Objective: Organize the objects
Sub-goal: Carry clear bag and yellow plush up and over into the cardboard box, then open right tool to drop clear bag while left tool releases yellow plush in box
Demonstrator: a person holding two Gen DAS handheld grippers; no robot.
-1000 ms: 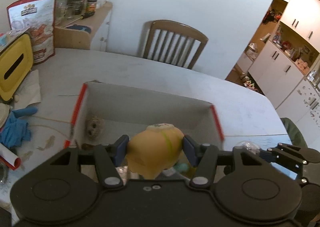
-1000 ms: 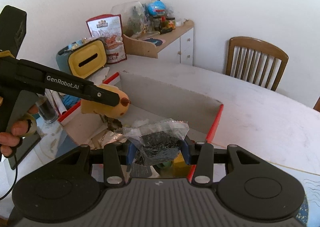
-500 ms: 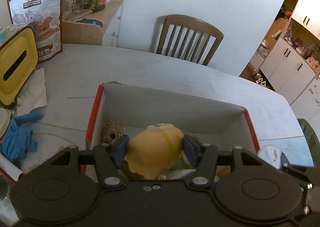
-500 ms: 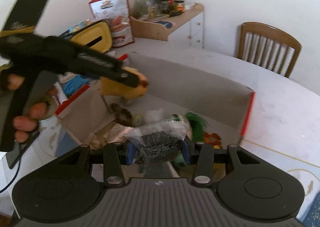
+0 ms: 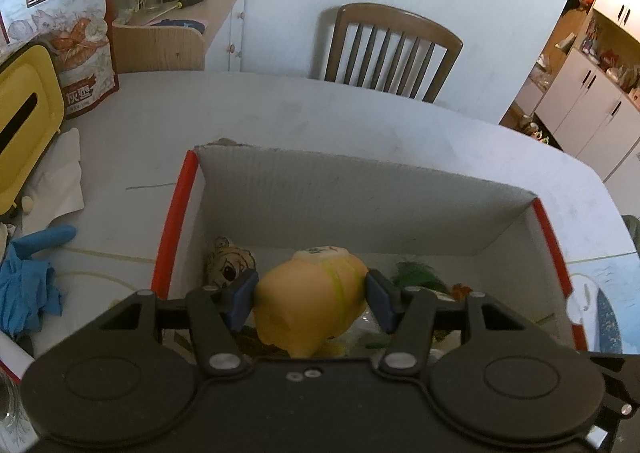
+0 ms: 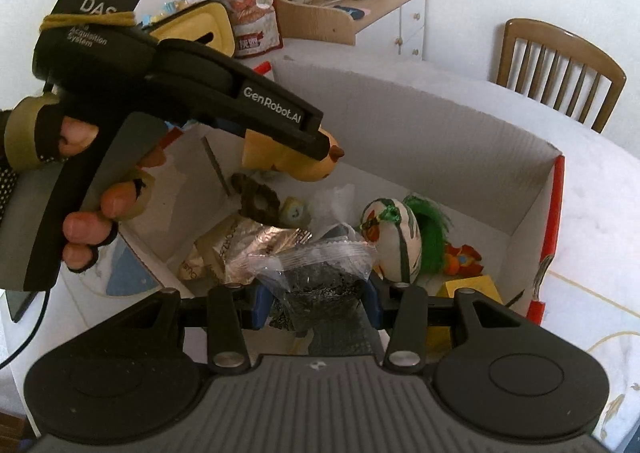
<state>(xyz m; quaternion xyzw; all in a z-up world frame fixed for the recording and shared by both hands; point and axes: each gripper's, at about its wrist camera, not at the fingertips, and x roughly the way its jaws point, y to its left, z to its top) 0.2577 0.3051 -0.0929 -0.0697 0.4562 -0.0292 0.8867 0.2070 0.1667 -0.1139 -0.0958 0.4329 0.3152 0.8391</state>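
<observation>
Above the open cardboard box (image 5: 360, 189) on the worktop (image 5: 280, 113), my left hand-held gripper (image 5: 310, 295) clenches a yellow squishy toy (image 5: 312, 301), while my right hand-held gripper (image 6: 316, 301) grips a clear packet of dark bits (image 6: 320, 277) over the box's jumbled toys.

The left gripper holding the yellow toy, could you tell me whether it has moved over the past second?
Yes. The left gripper, shut on the yellow toy, has advanced over the cardboard box, whose far wall now looms larger.
</observation>
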